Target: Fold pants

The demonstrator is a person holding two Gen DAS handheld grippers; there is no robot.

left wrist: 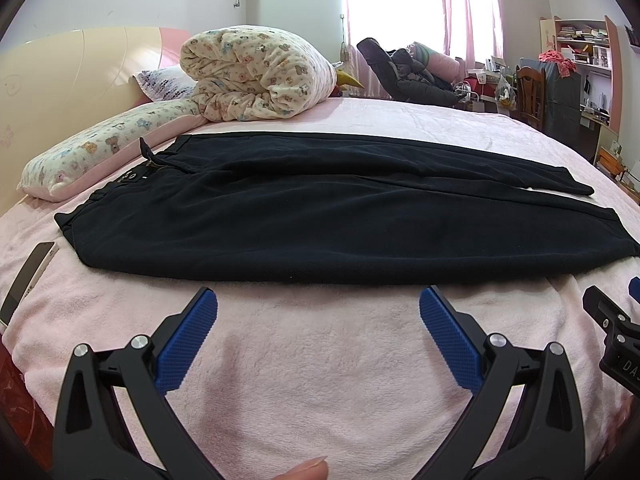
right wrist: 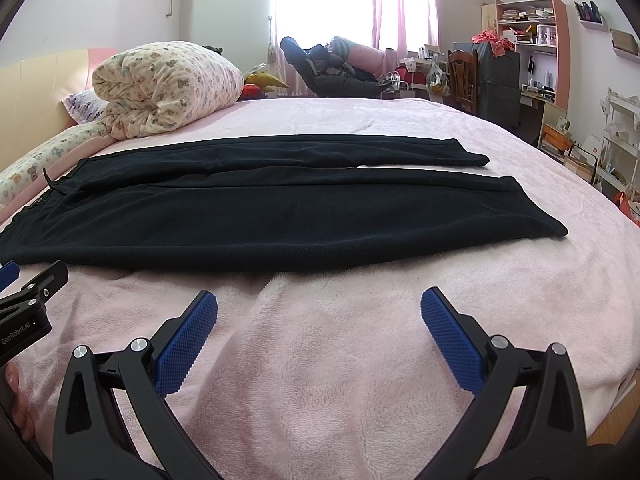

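Observation:
Black pants (left wrist: pixel 320 216) lie flat across a pink blanket (left wrist: pixel 320 380), waistband to the left, both legs side by side reaching right. In the right wrist view the pants (right wrist: pixel 256 216) end in two hems at the right. My left gripper (left wrist: pixel 318 300) hovers open just short of the near edge of the pants, blue pads spread wide, nothing between them. My right gripper (right wrist: pixel 319 300) is open too, just before the near leg. Each gripper shows at the edge of the other's view: the right gripper (left wrist: pixel 612 320) and the left gripper (right wrist: pixel 32 292).
A rolled bear-print quilt (left wrist: pixel 256 76) and a long pillow (left wrist: pixel 108 144) lie behind the pants at the left. A phone (left wrist: pixel 28 276) rests on the blanket at the left edge. A chair (right wrist: pixel 464 76), shelves (right wrist: pixel 532 40) and clutter stand beyond the bed at the right.

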